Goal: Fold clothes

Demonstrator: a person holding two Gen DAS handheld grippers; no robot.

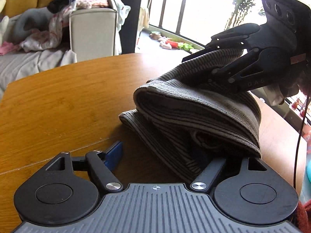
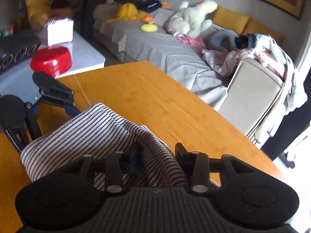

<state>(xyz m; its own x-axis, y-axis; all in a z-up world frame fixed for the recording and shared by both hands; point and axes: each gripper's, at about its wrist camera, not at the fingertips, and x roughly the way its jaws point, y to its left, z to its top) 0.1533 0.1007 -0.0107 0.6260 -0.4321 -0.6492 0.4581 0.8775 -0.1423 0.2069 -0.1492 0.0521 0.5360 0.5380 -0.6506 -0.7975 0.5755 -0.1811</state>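
Note:
A striped grey garment (image 1: 196, 112) lies bunched and folded over on the wooden table (image 1: 68, 97). My left gripper (image 1: 161, 155) is open low at the garment's near edge; its left blue pad (image 1: 113, 154) is bare and cloth covers the right finger. My right gripper (image 1: 223, 58) grips the garment's upper fold and lifts it. In the right wrist view the striped garment (image 2: 93, 134) fills the space between my right gripper's (image 2: 157, 155) fingers, which are closed on a fold. The left gripper (image 2: 52, 97) shows at the left, beside the cloth.
A grey sofa (image 2: 165, 56) with a pile of clothes (image 2: 252, 54) and a plush toy (image 2: 192, 17) stands beyond the table. A white side table (image 2: 85, 56) carries a red bowl (image 2: 51, 60) and a white box (image 2: 59, 31). Windows (image 1: 206, 9) are at the right.

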